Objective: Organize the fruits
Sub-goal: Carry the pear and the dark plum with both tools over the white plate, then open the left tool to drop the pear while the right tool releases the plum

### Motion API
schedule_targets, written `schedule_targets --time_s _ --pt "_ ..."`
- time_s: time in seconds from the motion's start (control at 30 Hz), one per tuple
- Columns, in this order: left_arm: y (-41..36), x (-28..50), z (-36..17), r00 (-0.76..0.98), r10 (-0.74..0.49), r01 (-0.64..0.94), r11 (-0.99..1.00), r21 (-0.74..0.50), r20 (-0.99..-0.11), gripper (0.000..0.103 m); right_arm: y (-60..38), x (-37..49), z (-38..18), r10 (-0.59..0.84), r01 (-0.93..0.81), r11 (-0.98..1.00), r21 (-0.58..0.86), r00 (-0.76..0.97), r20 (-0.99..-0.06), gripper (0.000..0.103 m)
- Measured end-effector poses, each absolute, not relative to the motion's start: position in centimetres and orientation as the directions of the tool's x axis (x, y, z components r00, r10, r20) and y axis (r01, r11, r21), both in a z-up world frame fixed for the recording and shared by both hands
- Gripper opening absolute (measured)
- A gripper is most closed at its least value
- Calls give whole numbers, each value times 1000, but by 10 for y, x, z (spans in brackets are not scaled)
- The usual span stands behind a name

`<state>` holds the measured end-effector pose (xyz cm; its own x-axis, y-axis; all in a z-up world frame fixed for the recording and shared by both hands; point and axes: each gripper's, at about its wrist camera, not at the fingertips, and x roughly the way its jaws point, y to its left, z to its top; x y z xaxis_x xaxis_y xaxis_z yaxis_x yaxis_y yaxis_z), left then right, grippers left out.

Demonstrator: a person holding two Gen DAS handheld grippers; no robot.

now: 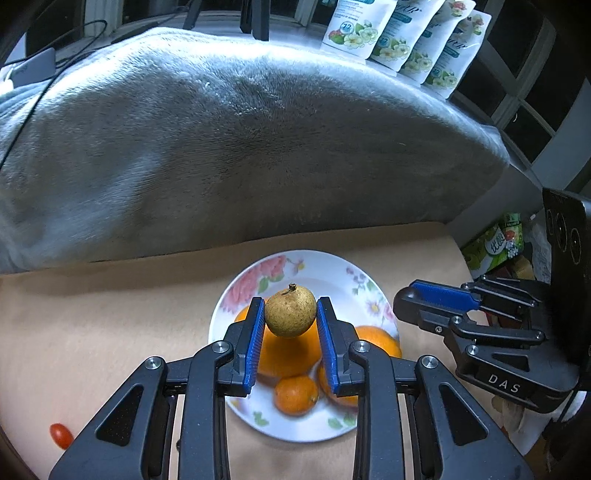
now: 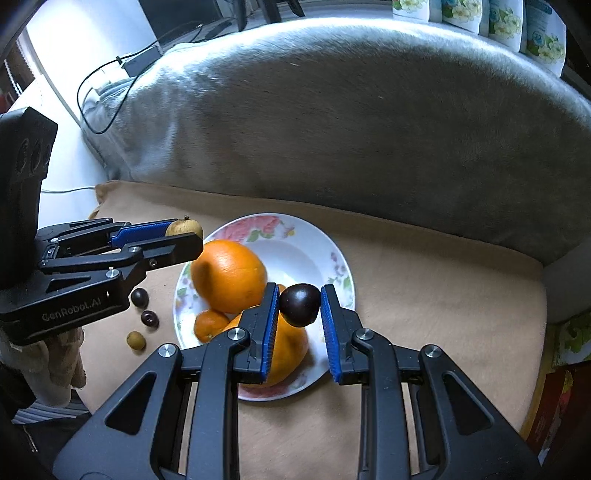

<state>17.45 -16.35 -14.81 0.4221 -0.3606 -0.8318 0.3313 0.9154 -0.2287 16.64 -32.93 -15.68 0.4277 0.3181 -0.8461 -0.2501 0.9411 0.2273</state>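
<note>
The left tongs [image 1: 290,314] fill the near foreground, black angular arms ending in ribbed blue pads [image 1: 255,345], and they are clamped on a small round longan [image 1: 290,312] with rough, dull yellow-brown skin and a short stem on top. The fruit hangs between the pads directly above a white plate [image 1: 317,267] with a pink floral rim. Under the tongs, on the plate, sit smooth glossy oranges: a large orange [image 2: 229,275], another one [image 2: 286,350] and a small tangerine [image 1: 296,394].

The right tongs [image 2: 299,304], of the same black-and-blue build, grip a dark, shiny, rounded plum [image 2: 299,304] over the plate's near right part. The left tongs come in level from the left, the right ones from the right, both reaching over the plate.

The plate rests on a tan, soft-looking mat [image 2: 424,280]. To the left of the left tongs lies a red cherry tomato [image 1: 61,435]. Below the left tongs, as seen from the right wrist, lie two dark round fruits [image 2: 140,297] and one more pale longan [image 2: 135,339]. Beyond both tongs spreads a grey plush blanket [image 1: 240,147], with printed packets [image 1: 402,33] lined behind it.
</note>
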Motion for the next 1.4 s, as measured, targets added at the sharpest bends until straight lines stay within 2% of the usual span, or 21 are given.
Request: schedule_targets --time_s 0.5,0.6,0.8,0.83,0.9,0.97,1.03,1.17,1.23,1.4 --pt "-174 187 -156 421 -345 328 920 -214 -839 27 -332 174 -168 343 -267 931 250 401 -850 24" --pt "-174 188 -156 424 -345 326 921 -214 -837 34 -332 174 -169 344 -270 930 249 399 -850 24" --pt "-176 189 -153 427 -342 333 920 -206 -837 35 -330 174 -171 337 -266 932 245 392 -856 26" --pt "-175 188 -153 428 -342 332 920 -206 -837 35 -330 174 -171 335 -264 933 243 394 -856 29" --pt "-174 188 -151 429 -342 331 921 -206 -836 35 -328 173 -168 332 -264 934 239 404 -853 54" --pt "-173 187 -149 432 -341 330 921 -206 -835 36 -328 171 -164 330 -264 936 234 420 -845 64" --pt "-172 186 -147 439 -337 325 924 -203 -833 50 -327 170 -162 322 -260 939 227 422 -848 65" --pt "-169 183 -142 448 -338 320 925 -204 -828 61 -326 167 -159 317 -252 941 226 422 -849 70" --pt "-169 182 -139 457 -331 322 927 -193 -826 71 -326 166 -159 316 -250 941 227 419 -851 71" --pt "-166 177 -130 483 -316 319 932 -171 -817 75 -328 160 -156 317 -242 942 232 419 -851 83"
